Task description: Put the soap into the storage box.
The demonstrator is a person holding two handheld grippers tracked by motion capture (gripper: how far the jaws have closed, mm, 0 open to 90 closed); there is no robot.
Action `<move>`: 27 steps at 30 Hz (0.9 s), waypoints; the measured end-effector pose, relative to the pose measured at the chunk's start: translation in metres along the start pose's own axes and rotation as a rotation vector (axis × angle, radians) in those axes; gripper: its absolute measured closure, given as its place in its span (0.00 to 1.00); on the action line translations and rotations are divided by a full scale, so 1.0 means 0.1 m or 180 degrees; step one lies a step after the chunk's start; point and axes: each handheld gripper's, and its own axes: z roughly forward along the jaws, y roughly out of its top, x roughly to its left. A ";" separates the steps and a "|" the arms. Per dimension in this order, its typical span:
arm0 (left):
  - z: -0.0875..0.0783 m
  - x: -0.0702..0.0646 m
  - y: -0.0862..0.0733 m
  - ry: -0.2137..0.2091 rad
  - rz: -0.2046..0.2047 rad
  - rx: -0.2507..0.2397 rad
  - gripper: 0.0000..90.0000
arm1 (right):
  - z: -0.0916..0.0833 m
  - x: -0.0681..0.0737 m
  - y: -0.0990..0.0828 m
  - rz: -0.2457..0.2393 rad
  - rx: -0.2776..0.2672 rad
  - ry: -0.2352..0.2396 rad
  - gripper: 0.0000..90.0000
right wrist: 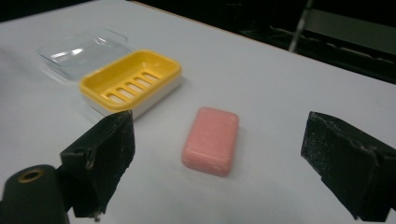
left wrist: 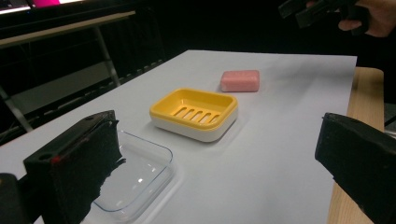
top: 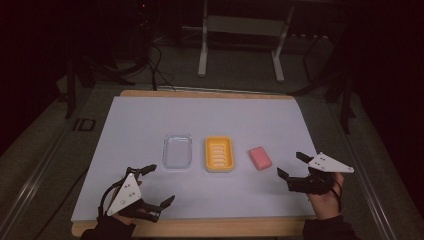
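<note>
Both tongs sit nearest the camera at the bench's front edge, each with its jaws spread wide and gripping nothing. Just ahead of the right tongs [top: 295, 170], framed between its two black jaws, lies the pink soap bar [right wrist: 211, 140], flat on the white bench cover [top: 150, 120] and close enough to reach. Beyond the bar stands the yellow slotted soap dish [right wrist: 130, 81], and past that the clear plastic lid [right wrist: 84, 49], which lies right in front of the left tongs [top: 152, 186]. I judge the bar to be light, firm and rather slick, with rounded corners. Pinching it across its two long sides, near the middle, should keep it from squirting out.
</note>
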 end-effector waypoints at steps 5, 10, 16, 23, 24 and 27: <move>0.02 -0.01 0.00 -0.0025 0.0014 0.0047 0.01 | 0.01 0.06 0.01 -0.0063 0.0039 0.0024 0.17; 0.01 -0.01 0.00 -0.0010 0.0025 0.0032 0.01 | 0.00 0.10 0.05 -0.0094 -0.0050 0.0023 0.15; 0.02 -0.03 0.00 -0.0033 0.0052 0.0070 0.01 | 0.03 0.13 0.07 -0.0007 -0.0008 0.0058 0.15; 0.02 -0.03 0.01 -0.0011 0.0068 0.0065 0.01 | 0.18 0.15 0.09 0.0056 0.0501 -0.0099 0.15; 0.02 -0.03 0.01 -0.0016 0.0064 0.0060 0.01 | 0.20 0.15 0.08 0.0097 0.0582 -0.0072 0.15; 0.02 -0.03 0.01 -0.0029 0.0066 0.0062 0.01 | 0.25 0.14 0.08 0.0157 0.0746 -0.0098 0.14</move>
